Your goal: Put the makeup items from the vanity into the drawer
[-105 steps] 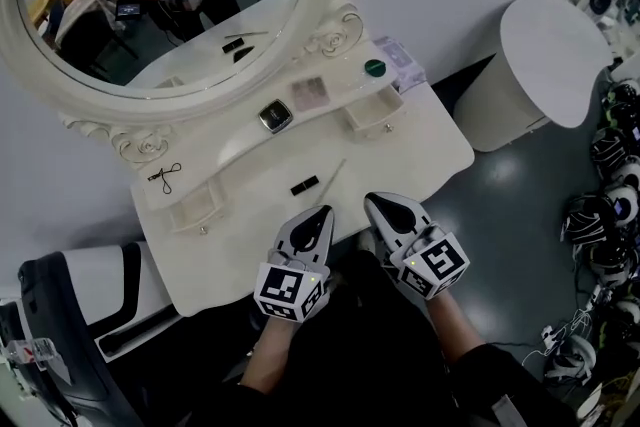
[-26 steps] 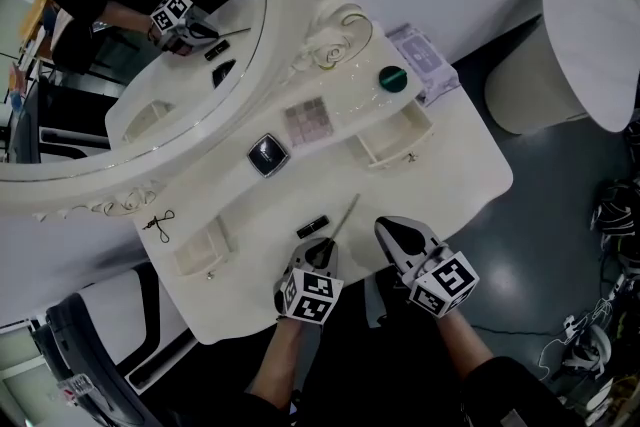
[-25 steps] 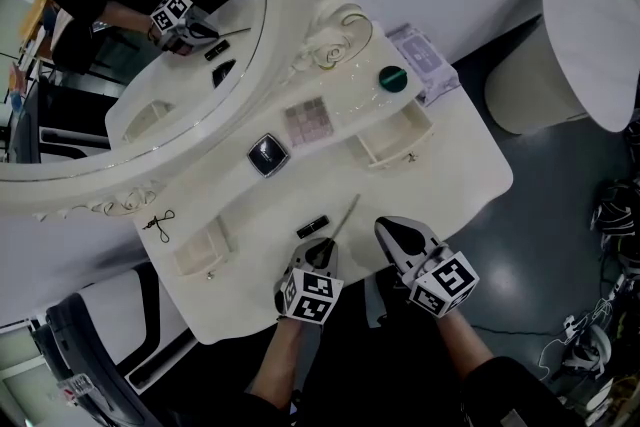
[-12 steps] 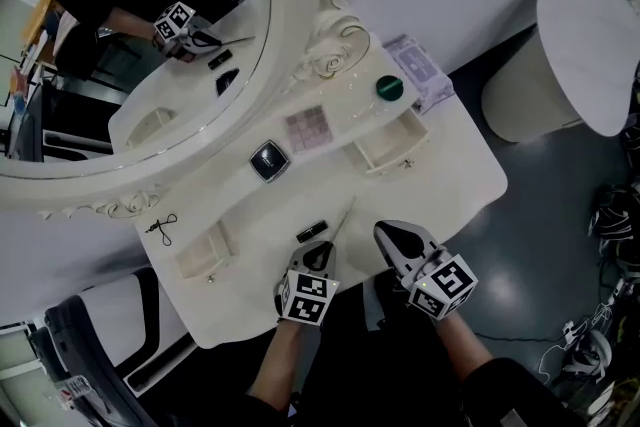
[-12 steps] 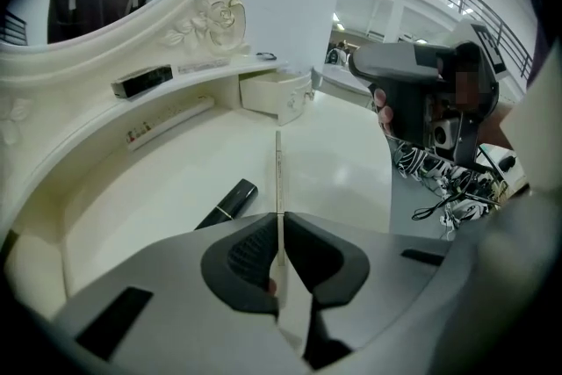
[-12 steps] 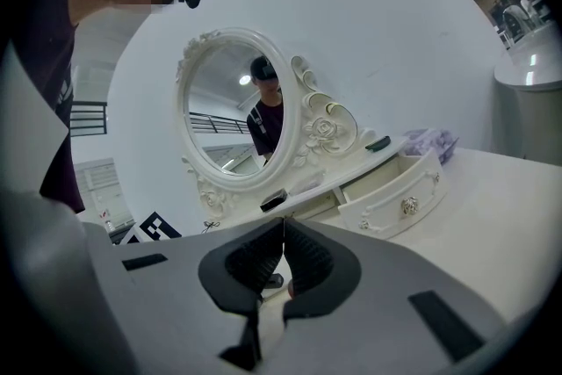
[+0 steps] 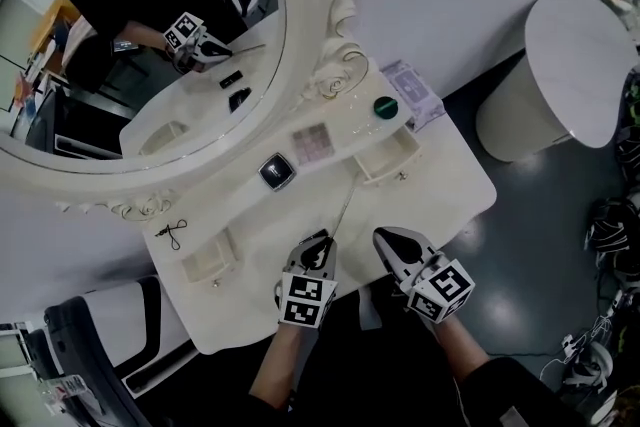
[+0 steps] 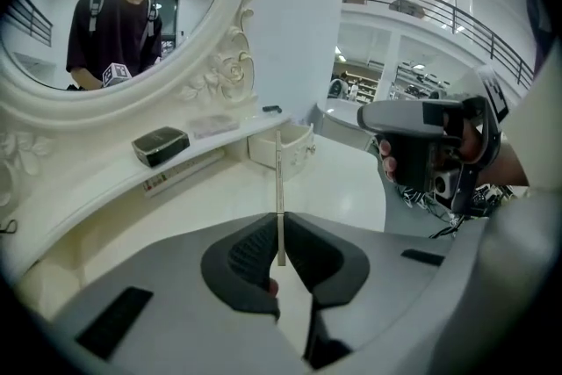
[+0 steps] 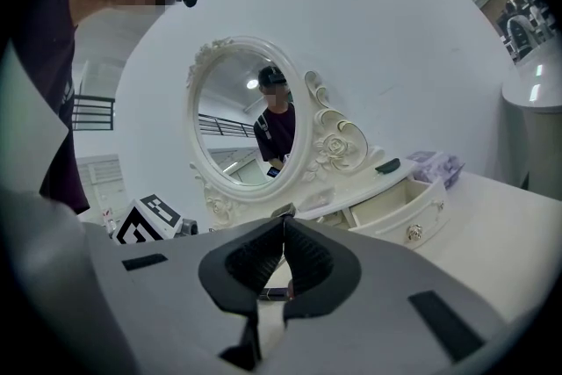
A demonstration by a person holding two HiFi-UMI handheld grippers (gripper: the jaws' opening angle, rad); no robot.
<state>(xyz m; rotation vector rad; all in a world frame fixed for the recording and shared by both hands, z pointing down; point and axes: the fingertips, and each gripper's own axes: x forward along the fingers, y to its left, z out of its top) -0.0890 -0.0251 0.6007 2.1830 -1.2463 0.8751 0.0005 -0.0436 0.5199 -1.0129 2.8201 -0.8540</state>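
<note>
My left gripper is shut on the near end of a thin pale makeup pencil, held just above the white vanity top. In the left gripper view the pencil stands straight out from the closed jaws toward the open right drawer. Beside it my right gripper is shut and holds nothing. Under its jaws in the right gripper view lies a small black tube on the tabletop. On the shelf sit a black compact, an eyeshadow palette and a green jar.
The right drawer and a left drawer are both pulled open. An eyelash curler lies at the far left and a purple tissue pack at the shelf's right end. An oval mirror rises behind. A white round stand is to the right.
My left gripper has lifted up off the tabletop with the pencil in it. The right gripper has risen a little, still shut.
</note>
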